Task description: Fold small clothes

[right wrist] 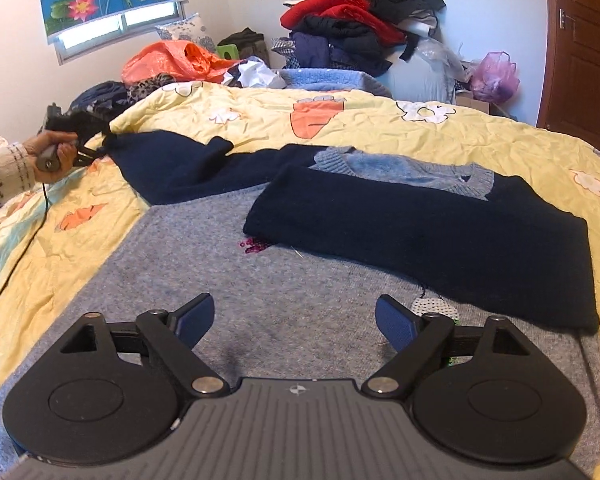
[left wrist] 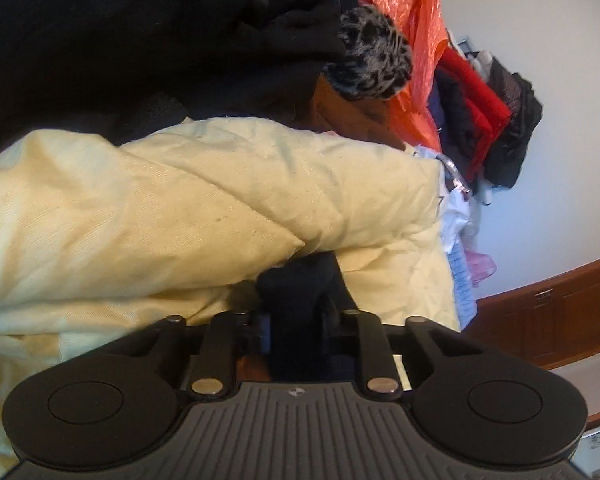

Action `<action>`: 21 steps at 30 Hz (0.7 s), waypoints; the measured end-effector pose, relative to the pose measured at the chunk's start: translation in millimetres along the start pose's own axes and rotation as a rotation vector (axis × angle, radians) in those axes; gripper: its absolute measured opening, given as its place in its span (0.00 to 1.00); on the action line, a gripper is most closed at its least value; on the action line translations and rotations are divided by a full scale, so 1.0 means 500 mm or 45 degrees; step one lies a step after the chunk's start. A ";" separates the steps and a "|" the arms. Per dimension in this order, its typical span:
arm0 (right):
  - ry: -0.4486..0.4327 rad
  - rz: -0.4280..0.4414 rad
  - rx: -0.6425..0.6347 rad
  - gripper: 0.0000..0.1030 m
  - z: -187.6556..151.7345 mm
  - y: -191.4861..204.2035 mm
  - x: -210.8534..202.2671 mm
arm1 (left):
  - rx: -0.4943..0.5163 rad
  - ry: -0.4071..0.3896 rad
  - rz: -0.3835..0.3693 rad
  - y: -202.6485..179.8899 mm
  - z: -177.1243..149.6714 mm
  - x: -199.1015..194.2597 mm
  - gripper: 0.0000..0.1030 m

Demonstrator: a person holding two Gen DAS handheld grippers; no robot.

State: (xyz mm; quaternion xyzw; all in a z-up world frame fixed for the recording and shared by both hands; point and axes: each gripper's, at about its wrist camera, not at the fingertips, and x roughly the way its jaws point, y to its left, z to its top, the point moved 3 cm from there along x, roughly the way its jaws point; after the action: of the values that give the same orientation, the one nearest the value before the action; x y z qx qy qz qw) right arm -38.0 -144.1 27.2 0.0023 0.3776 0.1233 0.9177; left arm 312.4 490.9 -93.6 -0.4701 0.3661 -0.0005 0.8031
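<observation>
Two tools are at work. The left tool [left wrist: 296,312] is pinched tight on the dark blue sleeve [right wrist: 172,164] of the sweater [right wrist: 420,232]. The right tool [right wrist: 294,320] hangs wide open with nothing in it, just over the gray body. The sweater lies flat on the yellow bed cover [right wrist: 380,120].
</observation>
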 end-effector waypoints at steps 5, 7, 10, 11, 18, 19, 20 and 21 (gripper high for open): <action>-0.043 -0.019 0.038 0.78 0.010 -0.007 -0.018 | 0.147 -0.113 -0.041 -0.043 -0.030 -0.073 0.09; -0.063 -0.030 0.065 0.78 0.018 -0.013 -0.030 | 0.225 -0.172 -0.053 -0.076 -0.047 -0.105 0.09; -0.101 -0.027 0.082 0.78 0.029 -0.013 -0.056 | 0.354 -0.241 -0.098 -0.137 -0.087 -0.160 0.09; -0.115 -0.030 0.077 0.78 0.033 -0.012 -0.065 | 0.399 -0.246 -0.139 -0.160 -0.107 -0.179 0.09; -0.148 -0.014 0.128 0.78 0.047 -0.026 -0.092 | 0.693 -0.174 -0.255 -0.317 -0.345 -0.239 0.09; -0.146 -0.004 0.148 0.78 0.048 -0.030 -0.091 | 0.722 -0.158 -0.249 -0.328 -0.386 -0.233 0.09; -0.144 0.002 0.166 0.78 0.047 -0.033 -0.090 | 0.758 -0.138 -0.249 -0.340 -0.425 -0.222 0.09; -0.141 0.005 0.179 0.78 0.047 -0.036 -0.089 | 0.793 -0.135 -0.255 -0.351 -0.464 -0.210 0.09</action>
State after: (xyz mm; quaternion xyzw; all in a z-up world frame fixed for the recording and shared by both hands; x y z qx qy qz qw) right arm -48.3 -169.5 72.9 0.0744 0.3340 0.0977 0.9346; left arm 159.2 254.4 33.3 -0.2349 0.2577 -0.1670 0.9222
